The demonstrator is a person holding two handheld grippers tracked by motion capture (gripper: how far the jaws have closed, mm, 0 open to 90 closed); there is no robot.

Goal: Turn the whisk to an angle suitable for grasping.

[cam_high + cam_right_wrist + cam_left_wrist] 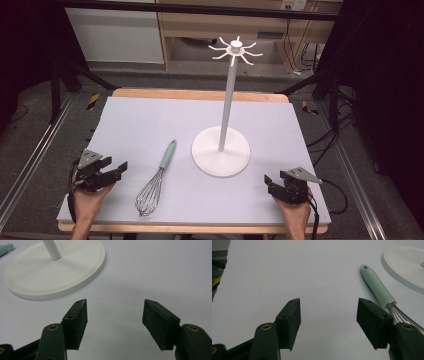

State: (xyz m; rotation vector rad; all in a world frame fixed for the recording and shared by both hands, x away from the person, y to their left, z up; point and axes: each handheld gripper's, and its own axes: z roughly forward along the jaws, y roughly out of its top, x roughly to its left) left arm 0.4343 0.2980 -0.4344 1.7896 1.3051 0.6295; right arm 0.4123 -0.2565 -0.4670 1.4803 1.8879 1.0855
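A whisk (156, 181) with a mint-green handle and wire head lies on the pale mat, left of centre, handle pointing away. A white stand (221, 150) with a round base, tall pole and hooked arms on top rises at the middle. My left gripper (116, 169) rests near the mat's front left corner, open and holding nothing; in the left gripper view (328, 322) the whisk (378, 288) lies just beyond its right jaw. At the front right my right gripper (270, 183) is open with nothing between its jaws (115, 322); the stand's base (57, 272) sits ahead to its left.
The pale mat (140, 125) covers a wooden table (200, 94). Black frame legs, cables and a wooden shelf unit stand beyond the far edge. Metal rails run along the floor on both sides.
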